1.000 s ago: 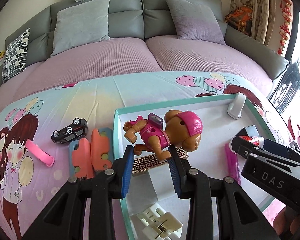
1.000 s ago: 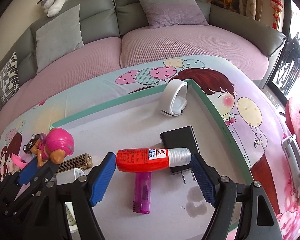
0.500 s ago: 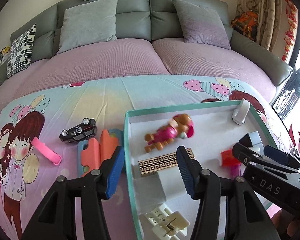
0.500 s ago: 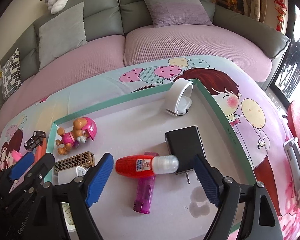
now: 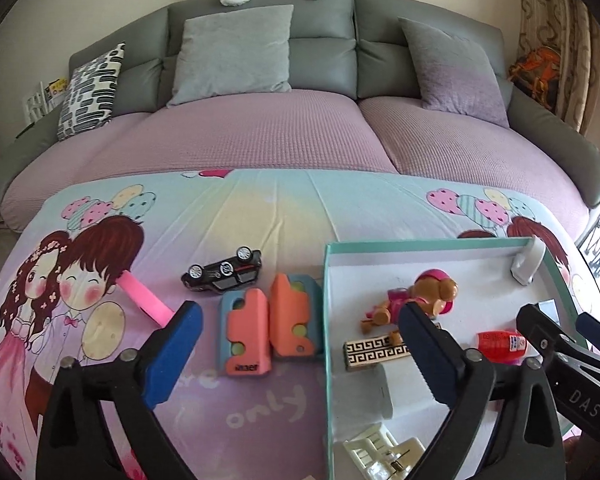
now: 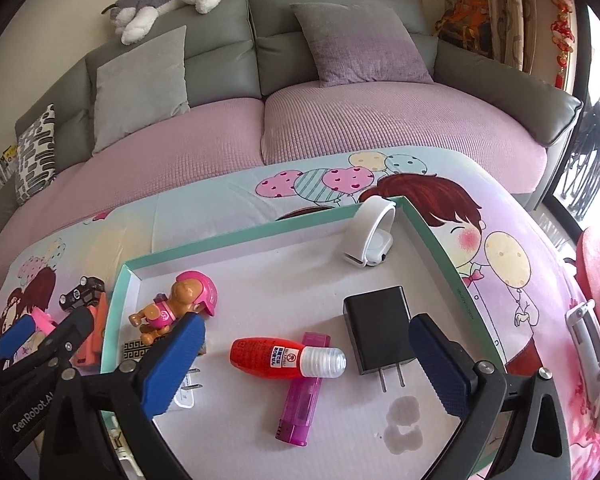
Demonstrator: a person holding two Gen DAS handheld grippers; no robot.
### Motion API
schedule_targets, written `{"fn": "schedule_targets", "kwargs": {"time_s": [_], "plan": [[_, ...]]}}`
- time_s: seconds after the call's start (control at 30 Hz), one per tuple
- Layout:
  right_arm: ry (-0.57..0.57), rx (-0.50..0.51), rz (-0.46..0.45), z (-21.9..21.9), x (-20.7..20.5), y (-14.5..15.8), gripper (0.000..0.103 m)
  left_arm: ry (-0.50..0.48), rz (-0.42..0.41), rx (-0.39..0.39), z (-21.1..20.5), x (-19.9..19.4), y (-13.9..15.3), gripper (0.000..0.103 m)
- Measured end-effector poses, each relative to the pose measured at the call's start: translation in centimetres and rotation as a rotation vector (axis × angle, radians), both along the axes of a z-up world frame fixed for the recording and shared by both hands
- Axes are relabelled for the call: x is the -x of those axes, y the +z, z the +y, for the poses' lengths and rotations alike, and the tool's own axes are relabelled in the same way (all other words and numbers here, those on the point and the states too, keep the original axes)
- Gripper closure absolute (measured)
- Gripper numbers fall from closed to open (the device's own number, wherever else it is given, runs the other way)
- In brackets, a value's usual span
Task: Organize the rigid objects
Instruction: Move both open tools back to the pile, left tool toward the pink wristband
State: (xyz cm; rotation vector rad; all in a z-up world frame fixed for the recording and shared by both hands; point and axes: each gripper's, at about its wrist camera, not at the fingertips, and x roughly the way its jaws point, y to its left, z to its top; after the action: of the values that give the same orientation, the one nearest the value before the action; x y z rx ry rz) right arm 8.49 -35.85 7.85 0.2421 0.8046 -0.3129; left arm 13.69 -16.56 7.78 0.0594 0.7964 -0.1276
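Note:
A teal-rimmed white tray (image 5: 326, 304) (image 6: 236, 234) lies on the cartoon-print cloth. In it lie a pink-helmeted toy dog (image 5: 420, 296) (image 6: 180, 304), a patterned lighter (image 5: 376, 354), a red glue bottle (image 6: 286, 358) (image 5: 500, 342), a purple lighter (image 6: 300, 392), a black charger (image 6: 378, 330) and a white band (image 6: 370, 236). My left gripper (image 5: 300, 356) is open and empty above the tray's left edge. My right gripper (image 6: 308, 364) is open and empty around the red bottle. Left of the tray lie two orange-blue toy pieces (image 5: 268, 320), a black toy car (image 5: 224, 270) and a pink strip (image 5: 144, 300).
A white clip (image 5: 384, 452) and a white block (image 5: 380, 390) lie in the tray's near corner. A grey sofa with cushions (image 5: 232, 52) stands behind the table. A wet stain (image 6: 404, 420) marks the tray floor. A red object (image 6: 596, 280) sits at the right edge.
My left gripper let go of the toy dog, which now lies in the tray, then opened wide and drew back to the left. My right gripper drew back from the red bottle.

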Motion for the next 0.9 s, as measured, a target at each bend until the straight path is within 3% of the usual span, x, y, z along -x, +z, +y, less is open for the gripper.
{"fn": "schedule_targets", "kwargs": {"time_s": [0.47, 0.9], "plan": [[-0.001, -0.015, -0.042, 0.6, -0.3, 0.6, 0.000, 0.098, 0.059, -0.011, 2.2, -2.0, 1.4, 0.003], [0.149, -0.068, -0.051, 5.8, -2.7, 0.3, 0.000, 0.246, 0.099, -0.022, 9.3, -3.5, 0.6, 0.003]]}}
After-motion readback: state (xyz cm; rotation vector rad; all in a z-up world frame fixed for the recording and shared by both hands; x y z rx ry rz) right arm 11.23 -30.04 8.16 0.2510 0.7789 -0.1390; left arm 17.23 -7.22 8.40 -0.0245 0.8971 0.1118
